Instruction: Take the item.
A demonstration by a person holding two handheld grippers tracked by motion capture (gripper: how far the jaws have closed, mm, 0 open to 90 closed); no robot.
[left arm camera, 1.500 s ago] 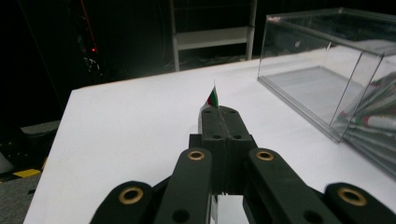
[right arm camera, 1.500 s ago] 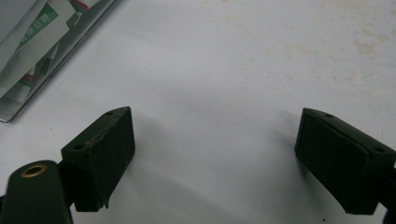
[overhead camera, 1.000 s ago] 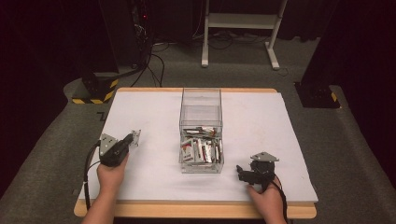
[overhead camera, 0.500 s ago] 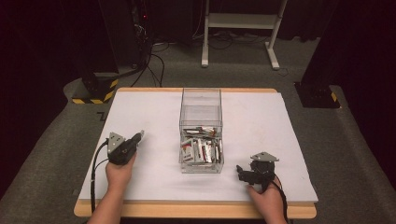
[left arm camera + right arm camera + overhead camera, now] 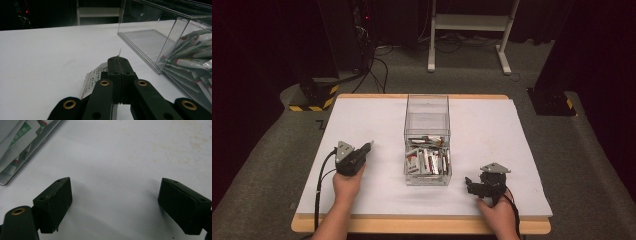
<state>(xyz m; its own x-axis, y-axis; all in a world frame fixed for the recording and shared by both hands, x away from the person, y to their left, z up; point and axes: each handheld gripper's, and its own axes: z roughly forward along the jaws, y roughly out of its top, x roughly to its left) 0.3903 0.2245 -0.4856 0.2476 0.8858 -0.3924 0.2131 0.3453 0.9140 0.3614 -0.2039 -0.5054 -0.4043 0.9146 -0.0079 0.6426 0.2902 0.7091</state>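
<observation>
White table [image 5: 512, 130], clear bin [image 5: 427, 145] at centre. Left gripper [image 5: 119, 65] at 8 o'clock pinches thin, floppy sachet [image 5: 93, 78] by its edge; right gripper [image 5: 113, 205] at 4 o'clock gapes empty.

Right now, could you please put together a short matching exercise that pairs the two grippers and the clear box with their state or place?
Column one:
1. left gripper
2. right gripper
3. clear plastic box
4. white paper sachet with printed text

Column two:
A. jaws spread wide over bare white table
B. stands mid-table with red, green and white sachets heaped at its near end
C. pinched between shut black jaws
D. jaws closed, left of the box

Pairs: 1-D, 2-A, 3-B, 4-C
</observation>
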